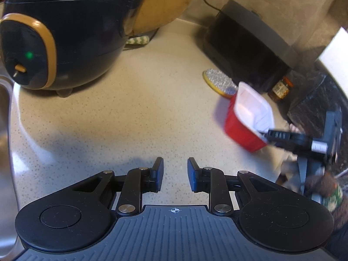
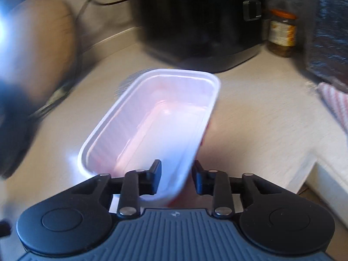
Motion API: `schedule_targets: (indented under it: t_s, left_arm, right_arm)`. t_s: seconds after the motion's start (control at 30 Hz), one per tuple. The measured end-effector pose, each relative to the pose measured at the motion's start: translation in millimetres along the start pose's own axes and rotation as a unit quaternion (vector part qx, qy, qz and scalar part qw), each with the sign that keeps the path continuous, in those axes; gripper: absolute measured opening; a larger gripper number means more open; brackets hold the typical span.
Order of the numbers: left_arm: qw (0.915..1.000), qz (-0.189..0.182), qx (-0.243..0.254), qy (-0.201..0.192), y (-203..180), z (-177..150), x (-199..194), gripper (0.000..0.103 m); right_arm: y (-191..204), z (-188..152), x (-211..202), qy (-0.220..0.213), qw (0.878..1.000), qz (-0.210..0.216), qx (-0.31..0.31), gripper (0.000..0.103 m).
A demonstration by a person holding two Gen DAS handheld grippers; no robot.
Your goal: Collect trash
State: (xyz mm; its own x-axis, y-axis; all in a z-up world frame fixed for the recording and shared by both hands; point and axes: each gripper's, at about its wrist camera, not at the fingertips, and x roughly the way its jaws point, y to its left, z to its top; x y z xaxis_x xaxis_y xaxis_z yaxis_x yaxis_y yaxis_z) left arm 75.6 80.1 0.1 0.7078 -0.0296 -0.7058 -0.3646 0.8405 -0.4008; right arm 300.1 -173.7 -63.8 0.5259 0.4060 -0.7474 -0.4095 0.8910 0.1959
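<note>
A red plastic tub (image 1: 245, 121) with a white inside is held tilted above the speckled counter (image 1: 130, 113). My right gripper (image 1: 269, 136) is shut on the tub's near wall. In the right wrist view the tub (image 2: 156, 117) fills the middle, empty, with its rim between the fingers of my right gripper (image 2: 176, 178). My left gripper (image 1: 175, 173) is open and empty, low over the counter, to the left of the tub.
A dark round appliance (image 1: 61, 34) with a green light stands at the back left beside a sink (image 1: 4, 113). A black box appliance (image 1: 245, 47), a round scrubber (image 1: 219, 82), a jar (image 2: 282, 32) and a dark bag (image 1: 313, 106) stand at the right.
</note>
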Motion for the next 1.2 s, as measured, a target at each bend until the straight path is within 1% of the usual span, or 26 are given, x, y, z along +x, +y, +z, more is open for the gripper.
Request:
schedule_targets:
  t_s: [0.2, 0.4, 0.5, 0.63, 0.73, 0.77, 0.87, 0.97, 1.1, 1.2]
  left_arm:
    - [0.9994, -0.015, -0.024, -0.019, 14, -1, -11, 0.027]
    - [0.9968, -0.029, -0.046, -0.059, 31, 0, -34, 0.027]
    - [0.9952, -0.024, -0.051, -0.079, 38, 0, -45, 0.027]
    - [0.9940, -0.014, -0.053, -0.095, 48, 0, -55, 0.027]
    - [0.9937, -0.010, -0.045, -0.102, 50, 1, -60, 0.027]
    - [0.9935, -0.008, -0.039, -0.107, 50, 2, -62, 0.027]
    - [0.9927, 0.002, -0.013, -0.120, 46, 6, -65, 0.027]
    - [0.9929, 0.006, 0.007, -0.119, 39, 13, -60, 0.027]
    - [0.9935, 0.005, 0.043, -0.105, 29, 22, -44, 0.027]
    - [0.9940, 0.025, 0.071, -0.080, 21, 30, -21, 0.027]
  right_arm:
    - [49, -24, -18, 0.021, 0.996, 0.059, -0.056, 0.027]
    - [105, -39, -27, 0.035, 0.987, 0.116, -0.104, 0.027]
    - [131, -44, -30, 0.039, 0.982, 0.134, -0.129, 0.027]
    - [152, -51, -31, 0.042, 0.977, 0.146, -0.152, 0.027]
    - [159, -54, -36, 0.032, 0.975, 0.140, -0.167, 0.029]
    - [161, -54, -38, 0.029, 0.975, 0.137, -0.171, 0.033]
    - [154, -50, -45, 0.015, 0.977, 0.134, -0.165, 0.041]
    - [143, -46, -54, -0.002, 0.980, 0.127, -0.154, 0.044]
    - [128, -43, -60, -0.018, 0.983, 0.109, -0.145, 0.049]
    - [117, -41, -60, -0.022, 0.986, 0.102, -0.132, 0.049]
